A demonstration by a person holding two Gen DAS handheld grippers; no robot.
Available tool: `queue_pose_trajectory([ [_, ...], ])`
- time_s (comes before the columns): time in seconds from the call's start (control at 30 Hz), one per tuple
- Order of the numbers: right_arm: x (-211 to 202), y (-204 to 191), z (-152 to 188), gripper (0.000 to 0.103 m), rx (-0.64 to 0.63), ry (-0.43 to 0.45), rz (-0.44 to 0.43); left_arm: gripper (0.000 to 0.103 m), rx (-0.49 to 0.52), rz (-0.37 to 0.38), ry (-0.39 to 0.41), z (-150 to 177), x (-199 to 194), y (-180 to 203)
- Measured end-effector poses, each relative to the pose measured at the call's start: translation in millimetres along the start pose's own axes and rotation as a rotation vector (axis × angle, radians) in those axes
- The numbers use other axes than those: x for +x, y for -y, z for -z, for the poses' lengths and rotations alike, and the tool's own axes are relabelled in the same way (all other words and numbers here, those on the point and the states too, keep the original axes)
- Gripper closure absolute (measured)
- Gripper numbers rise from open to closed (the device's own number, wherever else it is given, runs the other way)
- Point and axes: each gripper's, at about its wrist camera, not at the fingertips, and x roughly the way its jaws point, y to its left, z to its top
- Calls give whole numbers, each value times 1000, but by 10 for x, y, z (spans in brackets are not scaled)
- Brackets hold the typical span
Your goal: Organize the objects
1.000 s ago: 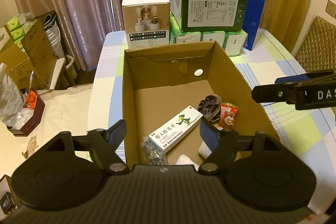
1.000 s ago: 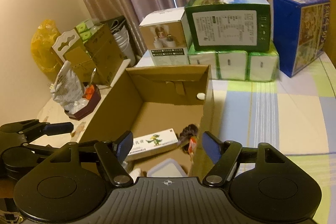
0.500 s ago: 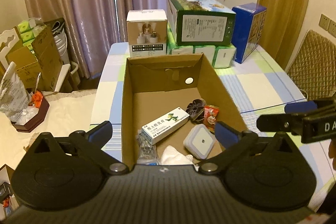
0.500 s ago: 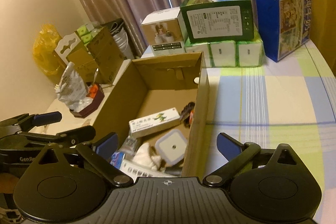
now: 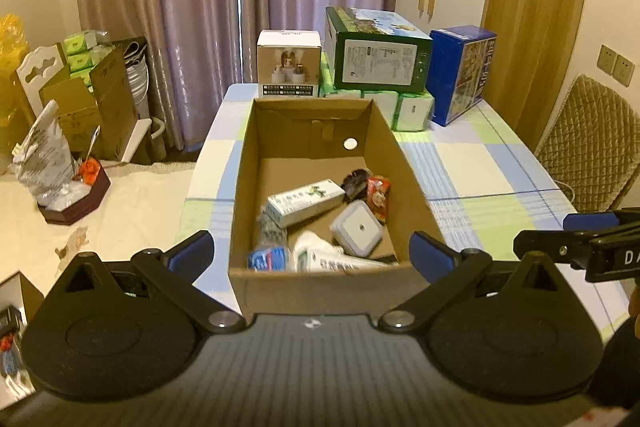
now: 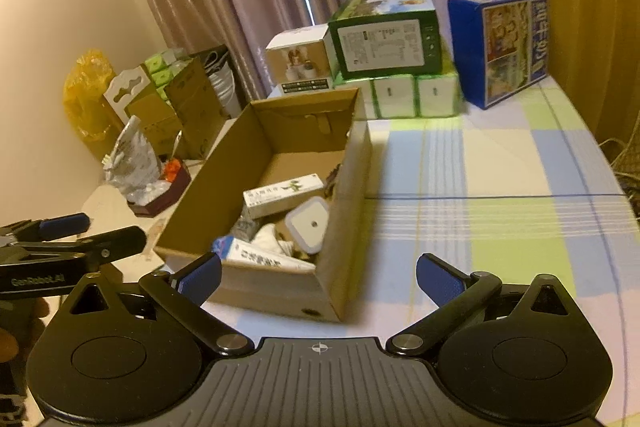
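Both claws gape empty — left claw [image 5: 312, 257] view shows the cardboard box's [image 5: 320, 287] red packet [image 5: 378, 195], right claw [image 6: 318, 275] view hides it.

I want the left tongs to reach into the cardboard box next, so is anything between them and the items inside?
Only the cardboard box's own near wall. The left tongs are open and empty, just in front of it; going over the rim, nothing visible blocks the square white container or the long white carton.
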Motion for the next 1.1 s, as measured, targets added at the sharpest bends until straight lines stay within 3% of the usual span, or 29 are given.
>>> queue_pose_trajectory([
  [0.17,-205,37,195,2,-8,17,31,1,22,-52,4,161,-234,98],
  [0.43,-416,80,413,2,-14,12,45,1,-27,-45,2,379,-515,165],
  [0.6,-483,83,496,2,-22,4,46,1,-60,-57,-17,466,-559,187],
  [1.1,-511,123,727,2,-22,-42,76,1,-37,-54,-68,680,-557,331],
])
